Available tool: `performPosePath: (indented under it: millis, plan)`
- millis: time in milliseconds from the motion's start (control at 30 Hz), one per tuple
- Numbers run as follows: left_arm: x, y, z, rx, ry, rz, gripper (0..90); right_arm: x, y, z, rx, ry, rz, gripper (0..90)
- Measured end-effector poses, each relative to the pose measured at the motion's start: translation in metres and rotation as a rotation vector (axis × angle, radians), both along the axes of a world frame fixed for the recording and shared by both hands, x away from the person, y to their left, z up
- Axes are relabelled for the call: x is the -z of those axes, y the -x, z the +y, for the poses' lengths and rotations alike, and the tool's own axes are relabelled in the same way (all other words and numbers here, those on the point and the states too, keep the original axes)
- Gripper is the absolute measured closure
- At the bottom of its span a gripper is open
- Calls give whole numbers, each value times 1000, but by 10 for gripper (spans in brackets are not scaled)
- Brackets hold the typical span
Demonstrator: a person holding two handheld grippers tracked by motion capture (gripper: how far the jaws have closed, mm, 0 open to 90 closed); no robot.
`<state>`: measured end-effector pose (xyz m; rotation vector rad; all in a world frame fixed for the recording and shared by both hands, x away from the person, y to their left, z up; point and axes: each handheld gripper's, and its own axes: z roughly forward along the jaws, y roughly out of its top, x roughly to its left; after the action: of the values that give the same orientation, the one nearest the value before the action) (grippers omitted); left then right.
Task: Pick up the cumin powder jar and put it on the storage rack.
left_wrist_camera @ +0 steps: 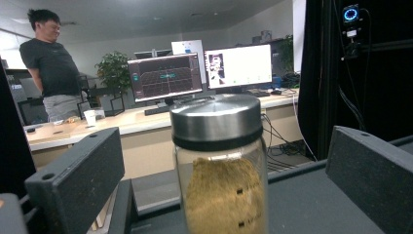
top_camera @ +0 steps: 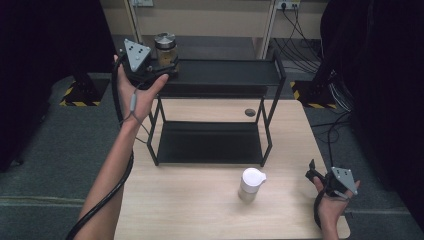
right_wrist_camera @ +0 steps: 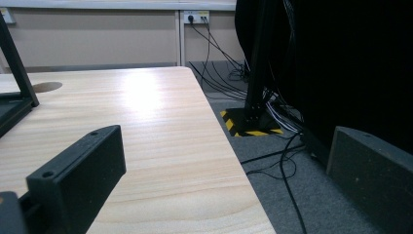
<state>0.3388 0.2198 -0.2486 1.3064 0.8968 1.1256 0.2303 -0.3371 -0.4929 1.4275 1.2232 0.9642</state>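
Left gripper view: jar (left_wrist_camera: 220,165) between parted tongs (left_wrist_camera: 219,180).

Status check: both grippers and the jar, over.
Left gripper open, jaws either side of the steel-lidded glass jar of brown powder on the black shelf's top tier. Right gripper open, idle at table edge. Nothing blocking.

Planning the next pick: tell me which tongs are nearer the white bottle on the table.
Right. The right tongs hover at the table's right edge, just right of the white bottle. The left tongs are far off at the rack's top shelf, jaws open around the glass jar.
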Motion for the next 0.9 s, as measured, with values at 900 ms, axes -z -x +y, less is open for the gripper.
performPosePath:
  millis: [900]
  plan:
    - [53, 32, 3, 29, -26, -71, 0, 0, 0, 1, 2, 6, 1, 7]
